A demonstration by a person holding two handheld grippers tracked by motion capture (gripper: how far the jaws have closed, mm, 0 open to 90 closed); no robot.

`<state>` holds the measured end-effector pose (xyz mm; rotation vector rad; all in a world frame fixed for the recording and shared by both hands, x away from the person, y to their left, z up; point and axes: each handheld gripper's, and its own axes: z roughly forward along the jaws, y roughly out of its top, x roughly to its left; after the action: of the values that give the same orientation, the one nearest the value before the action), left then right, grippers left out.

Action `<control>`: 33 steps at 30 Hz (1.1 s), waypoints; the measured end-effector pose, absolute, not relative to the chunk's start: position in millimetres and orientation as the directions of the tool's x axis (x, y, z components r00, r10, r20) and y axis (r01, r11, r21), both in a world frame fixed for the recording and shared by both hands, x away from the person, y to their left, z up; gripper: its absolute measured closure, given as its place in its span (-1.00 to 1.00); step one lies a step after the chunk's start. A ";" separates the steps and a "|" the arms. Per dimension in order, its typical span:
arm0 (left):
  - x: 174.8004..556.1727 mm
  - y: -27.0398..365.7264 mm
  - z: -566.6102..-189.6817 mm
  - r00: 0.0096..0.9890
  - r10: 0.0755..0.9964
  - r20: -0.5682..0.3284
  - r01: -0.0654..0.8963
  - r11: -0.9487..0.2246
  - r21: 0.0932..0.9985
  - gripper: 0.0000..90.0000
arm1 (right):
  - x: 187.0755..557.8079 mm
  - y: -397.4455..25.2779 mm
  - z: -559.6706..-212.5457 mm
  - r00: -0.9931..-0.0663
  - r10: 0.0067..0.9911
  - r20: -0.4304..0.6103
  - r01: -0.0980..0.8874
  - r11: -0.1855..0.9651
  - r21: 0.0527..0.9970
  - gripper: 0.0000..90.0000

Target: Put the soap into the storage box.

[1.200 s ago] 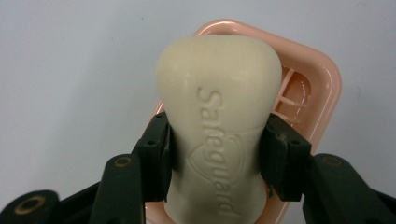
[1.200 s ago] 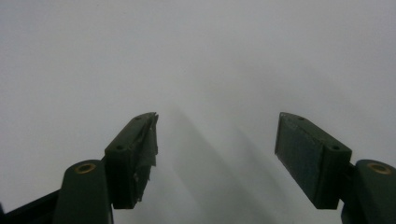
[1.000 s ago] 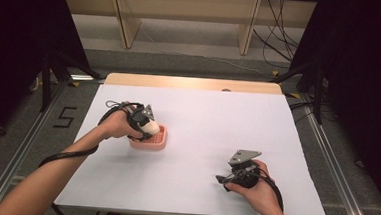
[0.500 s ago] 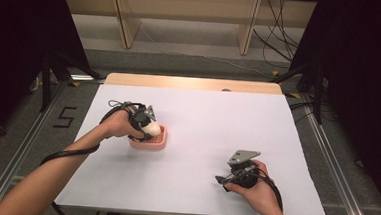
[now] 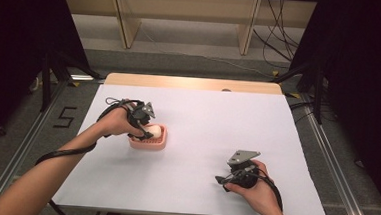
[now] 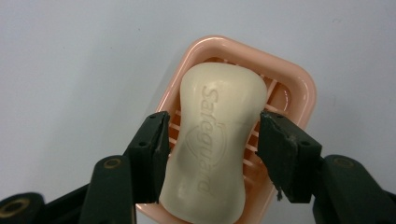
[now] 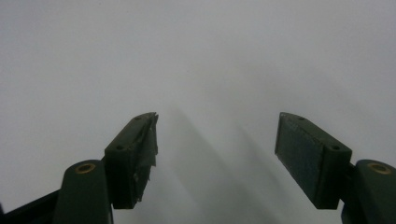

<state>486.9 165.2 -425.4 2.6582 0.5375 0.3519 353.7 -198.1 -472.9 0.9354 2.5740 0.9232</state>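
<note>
On the table's left half, near the person's side: one soap (image 6: 212,140), cream, waisted bar with the raised word "Safeguard" along its upper face. Position: lying lengthwise in the dish (image 6: 299,81), its near end reaching out over the dish's near rim.

Dish: pink, oblong with rounded corners, slatted floor showing beside the bar. Stands flat on the table (image 5: 203,113), seen in the high view as a pink tray (image 5: 157,144) just right of the left hand.

Left gripper (image 6: 212,140): jaws set either side of the soap's waist, both pads against or right at its flanks; grasping the bar, though how firmly cannot be told. In the high view it sits over the dish's left end (image 5: 144,127), grey plate on top, cable looping back along the forearm. Left hand (image 5: 115,123): wrapped round the gripper body, forearm coming in from the lower left.

Right gripper (image 7: 215,149): jaws spread wide, released, nothing between them, plain white surface ahead. In the high view it lies low over the table's right front part (image 5: 221,179), well apart from the dish, jaws pointing left, grey plate up. Right hand (image 5: 254,186): closed round the body, cable trailing over the wrist.

Table: white top, wooden strip along its far edge.
</note>
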 end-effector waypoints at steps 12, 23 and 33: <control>457.6 180.1 -416.6 0.839 0.533 0.108 0.411 -0.752 0.516 -0.17 | 353.1 -197.8 -473.5 -0.757 0.653 -0.019 0.488 0.584 0.649 -0.32; 423.0 206.0 -421.4 0.752 0.656 0.063 0.488 -0.619 0.615 -0.34 | 352.8 -197.6 -473.5 -0.755 0.656 -0.017 0.488 0.579 0.653 -0.32; 387.9 221.5 -436.7 0.708 0.706 0.032 0.521 -0.551 0.652 -0.35 | 351.8 -197.0 -472.8 -0.752 0.659 -0.012 0.495 0.577 0.650 -0.32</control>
<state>387.9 221.5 -436.7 2.2872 0.9299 0.3861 351.8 -197.0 -472.8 0.9546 2.5573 0.9376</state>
